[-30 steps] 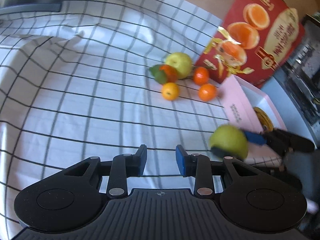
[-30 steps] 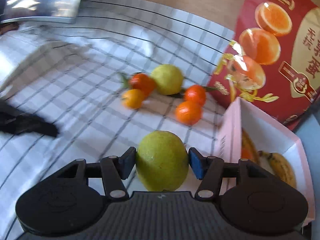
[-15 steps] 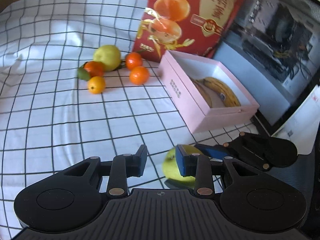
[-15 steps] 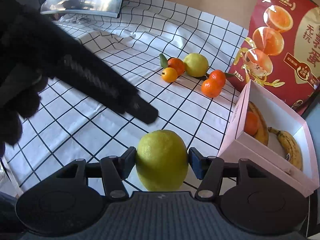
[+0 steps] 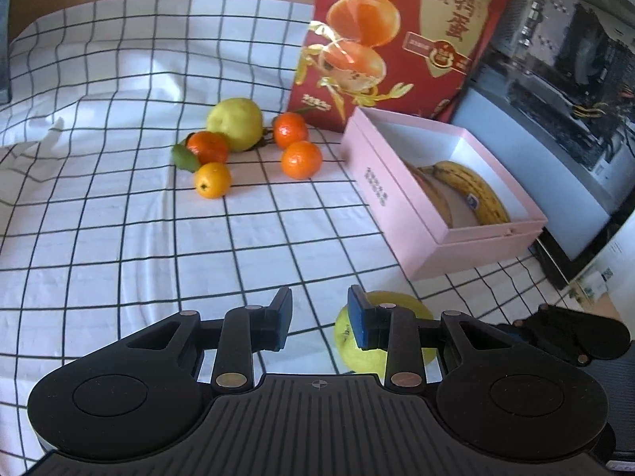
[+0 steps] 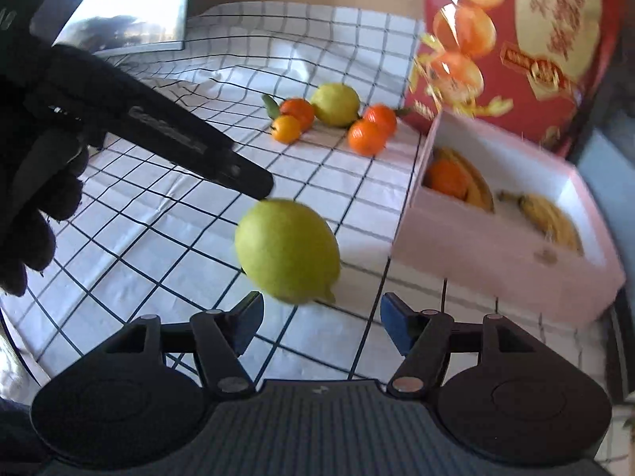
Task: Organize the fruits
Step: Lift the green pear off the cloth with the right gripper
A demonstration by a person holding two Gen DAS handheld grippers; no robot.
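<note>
- Green-yellow pear: lies on the checked cloth just ahead of the right tongs, free of both pads; judged firm, smooth-skinned, rounded and prone to roll, moderately heavy; best taken across its widest middle.
- Right tongs: jaws have just been opening, now spread wide and released, nothing between them.
- Left tongs: partly parted, empty; the pear sits just behind the right-side pad, not gripped.
- Pink box: ahead and right of both tongs, holding bananas and one orange fruit.
- Loose group far ahead: second pear and four mandarins; judged light, soft-skinned, easily bruised by a hard squeeze.
- Red printed carton: upright behind the box.
</note>
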